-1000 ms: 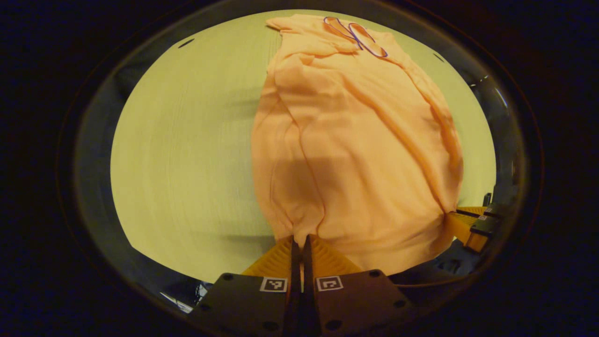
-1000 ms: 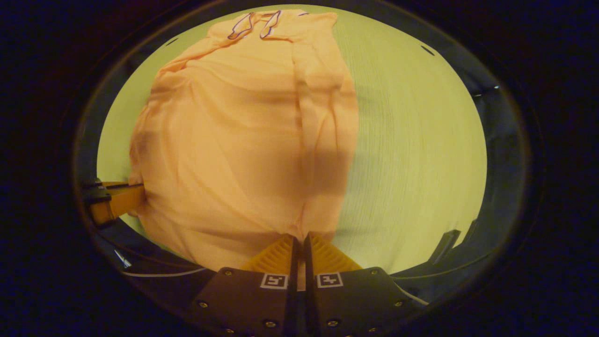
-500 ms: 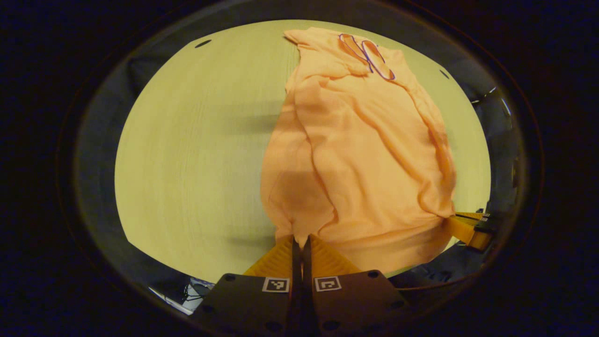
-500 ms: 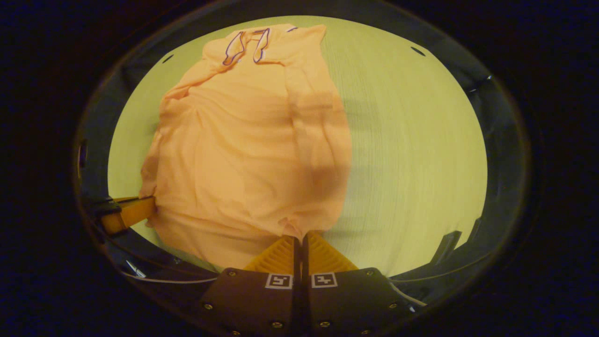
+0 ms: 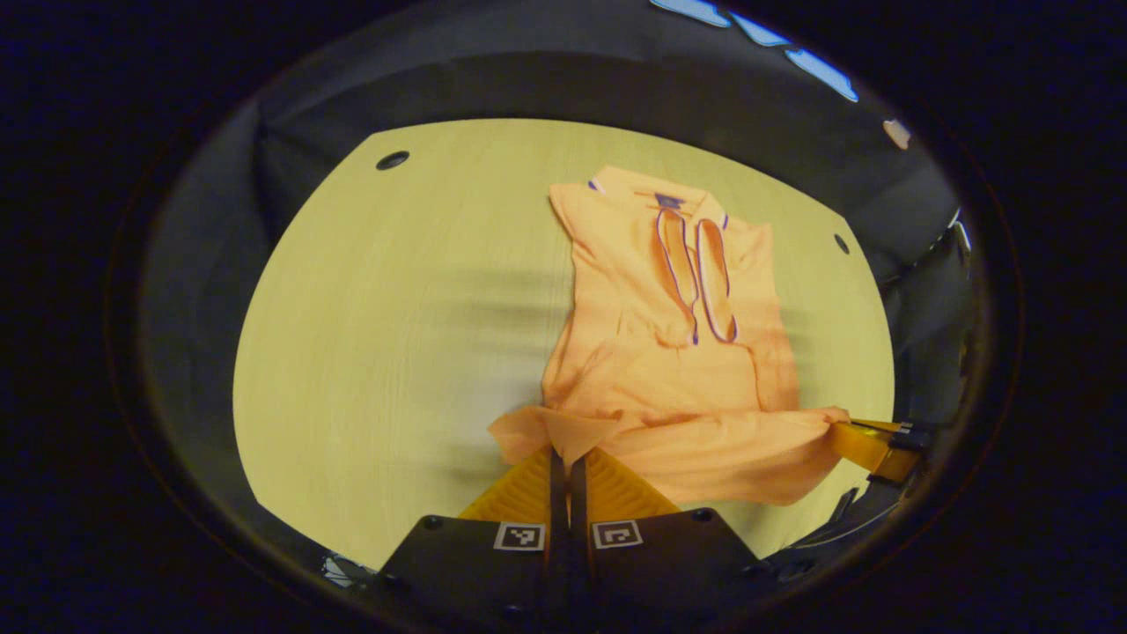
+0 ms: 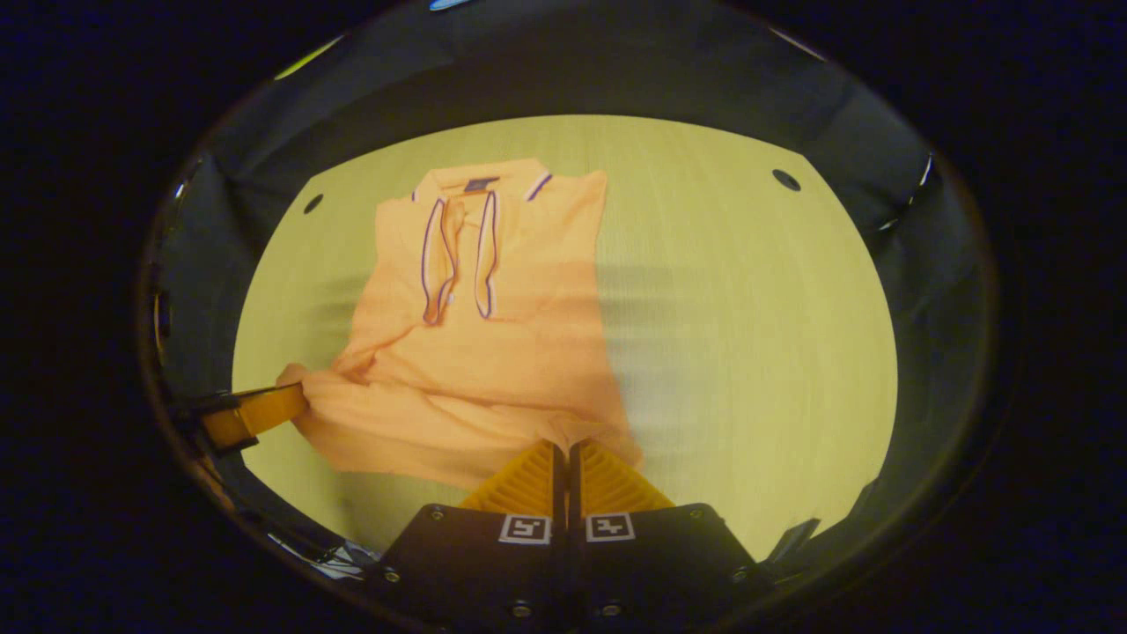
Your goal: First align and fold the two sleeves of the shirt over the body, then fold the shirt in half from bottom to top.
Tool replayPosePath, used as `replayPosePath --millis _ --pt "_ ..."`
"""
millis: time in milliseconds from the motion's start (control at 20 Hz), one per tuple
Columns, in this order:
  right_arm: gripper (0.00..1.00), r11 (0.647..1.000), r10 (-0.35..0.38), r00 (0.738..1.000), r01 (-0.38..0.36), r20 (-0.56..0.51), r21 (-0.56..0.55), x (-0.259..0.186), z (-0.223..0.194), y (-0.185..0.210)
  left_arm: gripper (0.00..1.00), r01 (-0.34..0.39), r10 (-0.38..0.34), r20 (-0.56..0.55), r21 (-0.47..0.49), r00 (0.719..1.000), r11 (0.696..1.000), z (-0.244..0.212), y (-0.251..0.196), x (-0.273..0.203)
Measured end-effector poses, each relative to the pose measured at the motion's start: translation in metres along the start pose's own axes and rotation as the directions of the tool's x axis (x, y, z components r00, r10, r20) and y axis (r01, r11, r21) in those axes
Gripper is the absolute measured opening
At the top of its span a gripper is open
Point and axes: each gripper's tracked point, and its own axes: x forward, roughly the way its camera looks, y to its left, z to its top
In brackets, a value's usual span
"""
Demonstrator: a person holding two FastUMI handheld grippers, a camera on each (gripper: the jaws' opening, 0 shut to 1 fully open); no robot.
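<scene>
An orange polo shirt (image 5: 678, 352) lies on a pale wooden table (image 5: 396, 335), collar at the far end, both sleeves folded over the body with their dark-edged cuffs side by side. Its bottom hem is lifted off the table. My left gripper (image 5: 569, 458) is shut on the hem's left corner. My right gripper (image 6: 566, 449) is shut on the hem's right corner of the shirt (image 6: 475, 335). In the right gripper view the left gripper (image 6: 264, 409) shows at the left edge, and in the left gripper view the right gripper (image 5: 867, 440) shows at the right.
The table (image 6: 748, 335) has bare wood on either side of the shirt. Small dark holes (image 5: 392, 160) (image 6: 785, 180) sit near its far corners. Black cloth walls close in behind the table.
Both grippers have risen and moved toward the collar with the hem. The shirt's lower half has come off the table and the collar and cuffs now show in full.
</scene>
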Motion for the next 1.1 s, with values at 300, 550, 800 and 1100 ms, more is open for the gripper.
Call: replayPosePath --millis 300,550,800,1100 --pt "0.0 0.999 0.001 0.988 -0.009 0.156 0.05 -0.002 0.109 -0.006 0.1 0.012 -0.007 0.141 -0.036 0.99 0.999 0.115 -0.012 0.034" --pt "0.0 0.995 -0.002 0.976 -0.021 0.219 0.102 -0.002 0.172 -0.018 0.05 -0.008 0.006 0.219 0.005 0.976 1.0 0.186 -0.013 0.065" --pt "0.0 0.992 -0.031 0.957 -0.007 0.289 0.128 0.001 0.198 -0.03 0.09 -0.001 0.003 0.31 -0.008 0.951 1.0 0.227 -0.021 0.118" --pt "0.0 0.992 -0.056 0.958 0.02 0.28 0.128 0.004 0.194 -0.029 0.05 -0.053 0.025 0.324 0.079 0.946 0.995 0.235 -0.022 0.148"
